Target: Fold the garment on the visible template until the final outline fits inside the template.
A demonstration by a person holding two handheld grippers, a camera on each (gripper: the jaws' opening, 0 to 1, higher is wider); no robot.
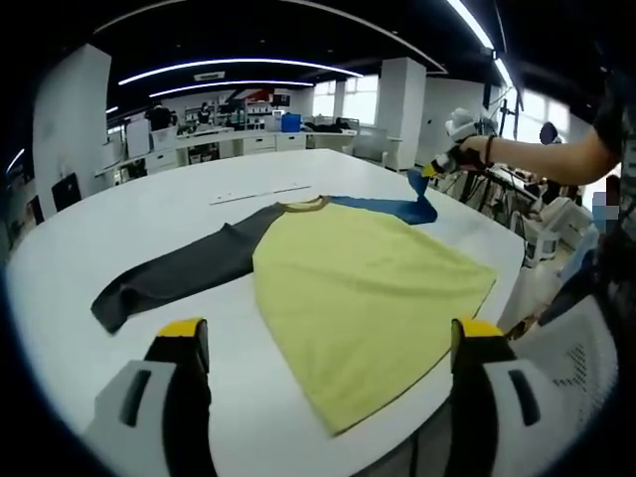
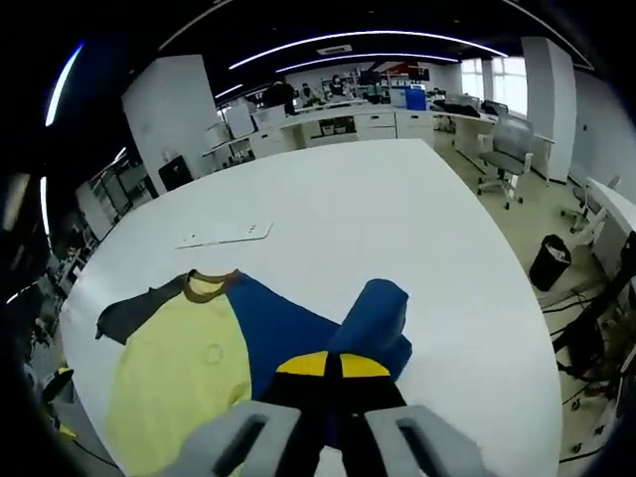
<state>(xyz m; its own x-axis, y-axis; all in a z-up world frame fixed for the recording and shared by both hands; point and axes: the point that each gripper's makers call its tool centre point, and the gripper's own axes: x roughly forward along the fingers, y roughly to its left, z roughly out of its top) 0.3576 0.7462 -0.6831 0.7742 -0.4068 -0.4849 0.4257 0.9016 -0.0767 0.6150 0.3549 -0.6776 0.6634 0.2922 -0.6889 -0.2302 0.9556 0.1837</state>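
Observation:
A T-shirt with a yellow body (image 1: 358,288), a dark grey sleeve (image 1: 179,273) and a blue sleeve (image 1: 393,207) lies flat on the white table (image 1: 129,214). My left gripper (image 1: 328,348) stands open near the shirt's hem, with nothing between its yellow-tipped fingers (image 1: 184,333). The right gripper (image 1: 437,167), held by a person's hand, lifts the end of the blue sleeve. In the right gripper view my right gripper (image 2: 333,366) is shut on the raised blue sleeve (image 2: 373,313). The yellow body (image 2: 184,383) and brown collar (image 2: 204,288) lie to its left.
A thin white strip (image 1: 260,194) lies on the table beyond the collar, seen also as a white strip (image 2: 224,236). Desks, cabinets and pillars stand in the background. An office chair (image 2: 507,149) and a black bin (image 2: 550,260) stand past the table's right edge.

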